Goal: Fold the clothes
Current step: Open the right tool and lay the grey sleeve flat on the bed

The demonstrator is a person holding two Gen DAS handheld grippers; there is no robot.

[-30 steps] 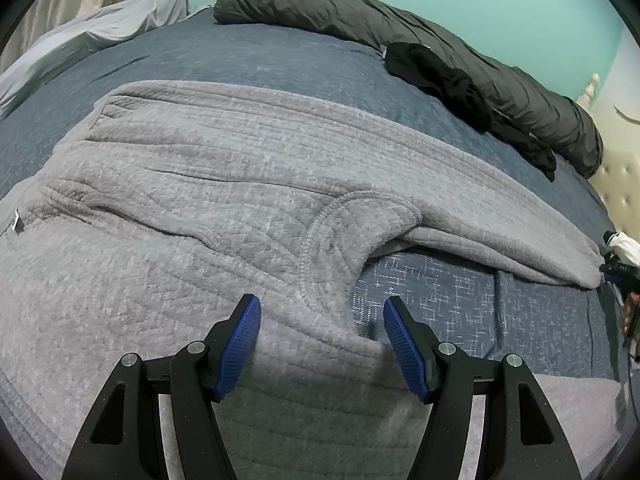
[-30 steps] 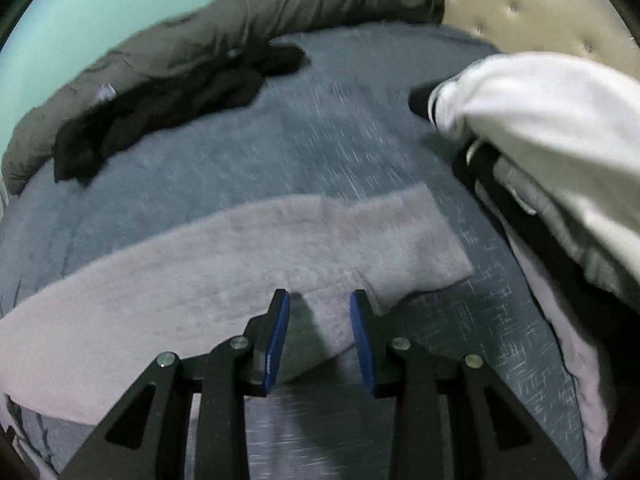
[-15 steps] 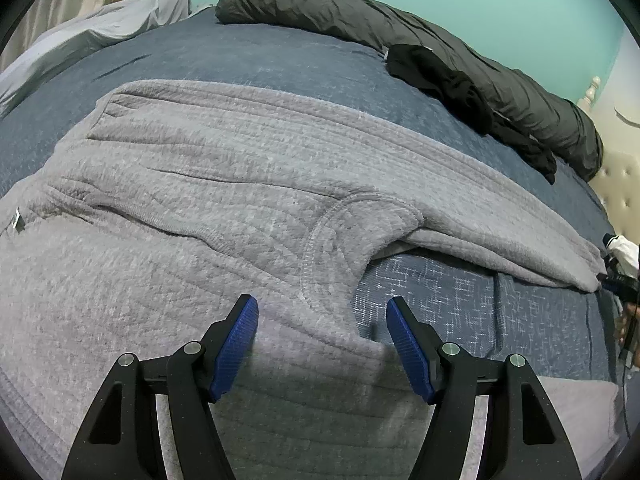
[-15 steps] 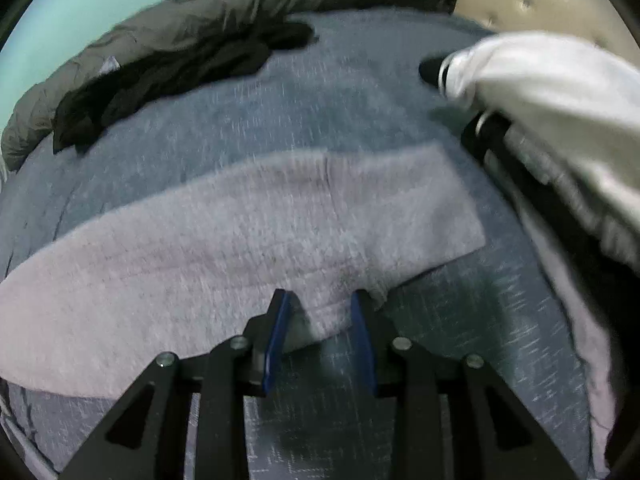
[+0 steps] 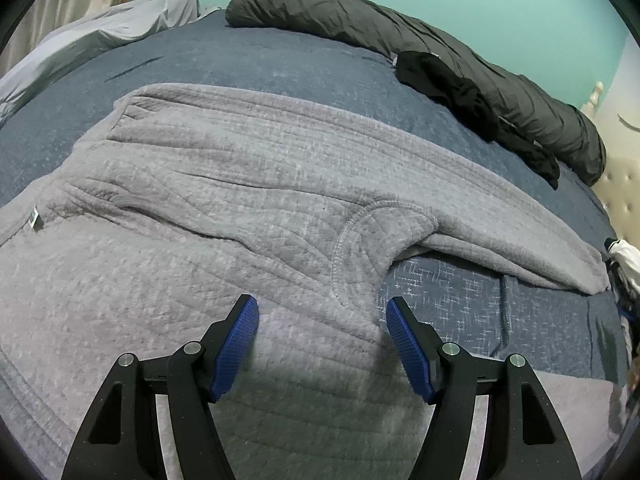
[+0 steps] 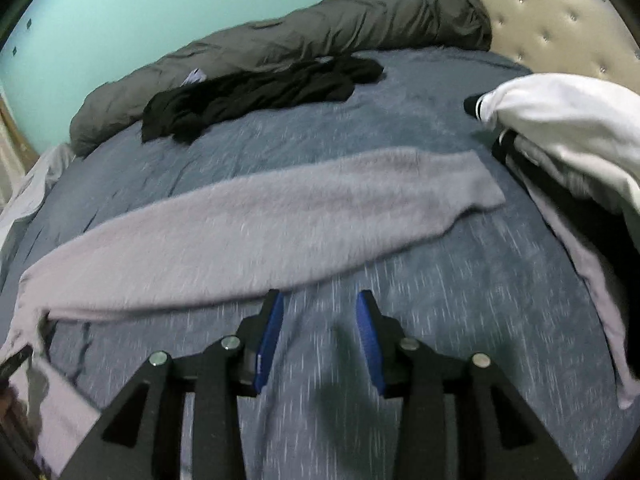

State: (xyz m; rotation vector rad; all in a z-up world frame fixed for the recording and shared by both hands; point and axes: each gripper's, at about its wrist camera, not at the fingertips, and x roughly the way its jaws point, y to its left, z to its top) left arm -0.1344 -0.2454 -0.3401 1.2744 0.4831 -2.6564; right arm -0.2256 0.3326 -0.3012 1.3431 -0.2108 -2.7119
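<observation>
The left gripper (image 5: 322, 320) stands spread wide over the grey sweater (image 5: 200, 240), its blue pads (image 5: 236, 344) apart and pinching nothing; the armpit fold lies between and just beyond the tips. The sweater is spread flat on the blue bedspread (image 5: 280, 64), body to the left and one sleeve (image 5: 500, 224) running off to the right.

The right gripper (image 6: 319, 320) is partly spread, its jaws having just been opening, with nothing between them. Only bedspread (image 6: 440, 300) lies under its tips. The sleeve (image 6: 280, 216) stretches flat across the bed just beyond them, its near edge close to the left fingertip, cuff to the right.

Farther back lie a black garment (image 6: 256, 96) and a rolled dark duvet (image 6: 320, 36) against the teal wall (image 6: 120, 8). A white garment (image 6: 560, 120) is piled at the right.
</observation>
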